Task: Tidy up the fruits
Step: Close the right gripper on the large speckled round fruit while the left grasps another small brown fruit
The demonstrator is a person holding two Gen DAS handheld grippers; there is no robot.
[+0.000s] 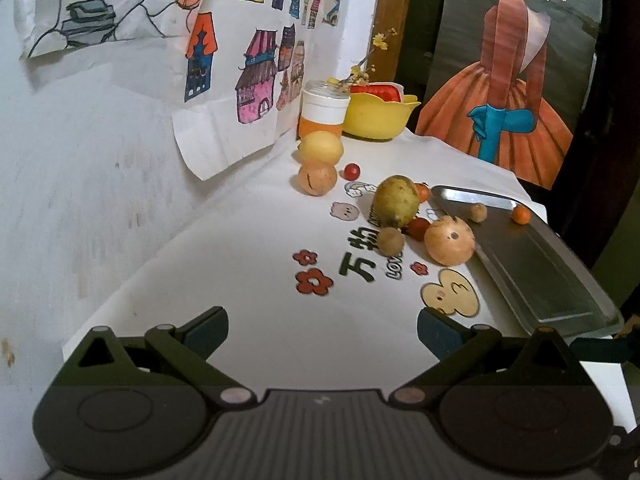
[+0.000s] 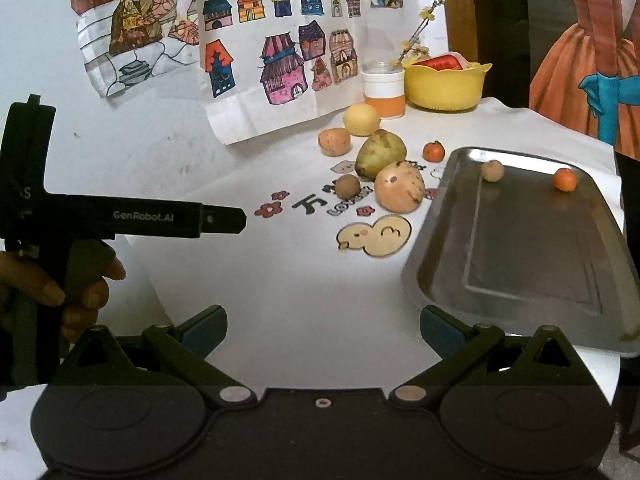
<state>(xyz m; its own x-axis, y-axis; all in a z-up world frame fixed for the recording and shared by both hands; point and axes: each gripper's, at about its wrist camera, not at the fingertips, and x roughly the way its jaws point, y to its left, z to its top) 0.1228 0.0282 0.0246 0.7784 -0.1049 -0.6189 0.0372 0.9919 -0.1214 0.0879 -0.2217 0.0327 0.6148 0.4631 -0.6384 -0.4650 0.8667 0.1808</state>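
Right claw [image 2: 322, 332] open; tray [image 2: 440, 216] long axis runs away from camera.

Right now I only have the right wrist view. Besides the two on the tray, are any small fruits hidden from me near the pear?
Observer: Yes. A small red fruit lies on the cloth, hidden from you by the pear, beside the pale orange fruit.
Operator: Any more?
Observer: A second red fruit sits tucked between the pear, the brown round fruit and the big spotted fruit.
Operator: Is the left hand-held gripper free?
Observer: Its jaws are open, with nothing between them.
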